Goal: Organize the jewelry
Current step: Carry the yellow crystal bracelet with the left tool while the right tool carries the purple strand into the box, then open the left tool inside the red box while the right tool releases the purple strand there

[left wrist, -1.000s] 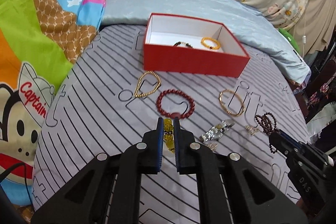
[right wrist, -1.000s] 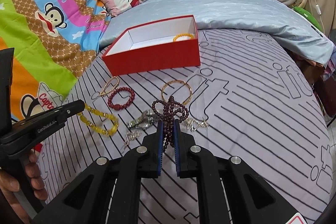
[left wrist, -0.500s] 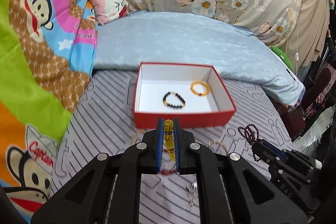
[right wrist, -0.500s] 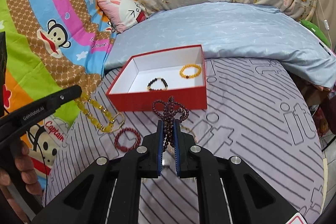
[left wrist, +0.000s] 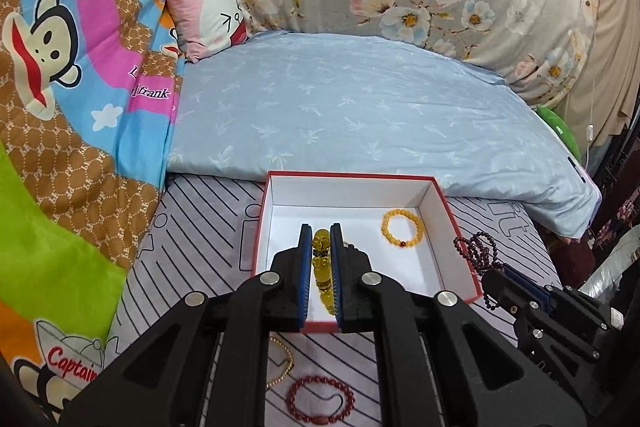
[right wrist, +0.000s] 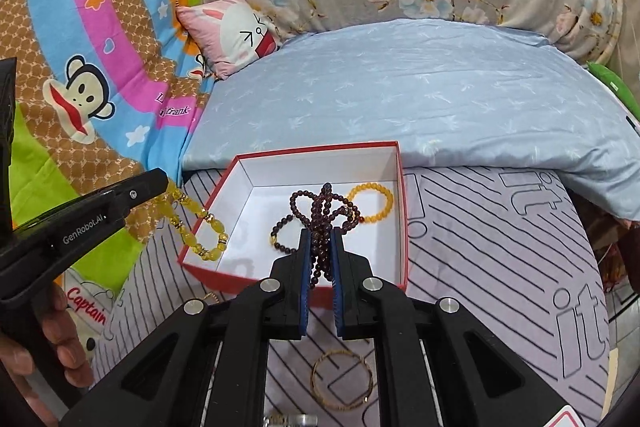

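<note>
While the left gripper (left wrist: 321, 259) is pinching the yellow bracelet (right wrist: 196, 227) over the box's (right wrist: 294, 291) near-left corner, the right gripper (right wrist: 320, 251) is clamping the purple beads (right wrist: 320, 211) mid-box; both should be lowering before letting go.

Glossy translucent yellow beads (left wrist: 321, 263), matt red cardboard box (left wrist: 456, 227), smooth cotton bedsheet (left wrist: 360, 115)
</note>
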`<act>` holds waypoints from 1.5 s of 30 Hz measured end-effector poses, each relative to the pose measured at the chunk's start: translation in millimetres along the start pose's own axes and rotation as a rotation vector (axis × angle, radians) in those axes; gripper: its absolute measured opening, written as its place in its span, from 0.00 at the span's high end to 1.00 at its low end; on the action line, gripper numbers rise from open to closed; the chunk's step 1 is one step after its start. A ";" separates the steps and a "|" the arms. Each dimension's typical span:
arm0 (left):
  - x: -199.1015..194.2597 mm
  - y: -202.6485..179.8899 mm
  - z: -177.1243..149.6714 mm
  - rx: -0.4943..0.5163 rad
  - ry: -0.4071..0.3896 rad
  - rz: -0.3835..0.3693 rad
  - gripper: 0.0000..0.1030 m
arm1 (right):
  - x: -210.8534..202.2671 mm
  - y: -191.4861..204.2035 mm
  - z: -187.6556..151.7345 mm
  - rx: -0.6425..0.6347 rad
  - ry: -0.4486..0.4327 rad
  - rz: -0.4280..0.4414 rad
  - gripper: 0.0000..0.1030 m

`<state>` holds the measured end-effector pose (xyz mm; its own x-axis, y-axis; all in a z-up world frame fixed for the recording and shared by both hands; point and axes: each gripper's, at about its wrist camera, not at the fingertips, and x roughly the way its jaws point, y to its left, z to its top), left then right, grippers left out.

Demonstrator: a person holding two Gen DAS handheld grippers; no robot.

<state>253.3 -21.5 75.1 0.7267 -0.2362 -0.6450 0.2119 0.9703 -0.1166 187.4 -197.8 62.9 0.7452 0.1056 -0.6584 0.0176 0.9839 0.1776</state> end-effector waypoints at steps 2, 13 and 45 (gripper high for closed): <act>8.8 2.2 1.0 -0.004 0.006 0.008 0.91 | 10.2 2.2 4.7 -0.011 0.007 -0.003 0.92; 59.7 17.6 -5.1 -0.031 0.078 0.038 0.91 | 59.8 -0.5 13.8 -0.020 0.056 -0.030 0.91; 8.1 40.5 -52.8 -0.075 0.063 0.108 0.59 | -4.0 14.8 -43.4 -0.023 0.026 -0.044 0.65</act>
<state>233.4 18.6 25.3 0.6996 -0.1283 -0.7029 0.0834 0.9917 -0.0981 155.8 -177.4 36.4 0.7267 0.0656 -0.6838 0.0345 0.9907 0.1317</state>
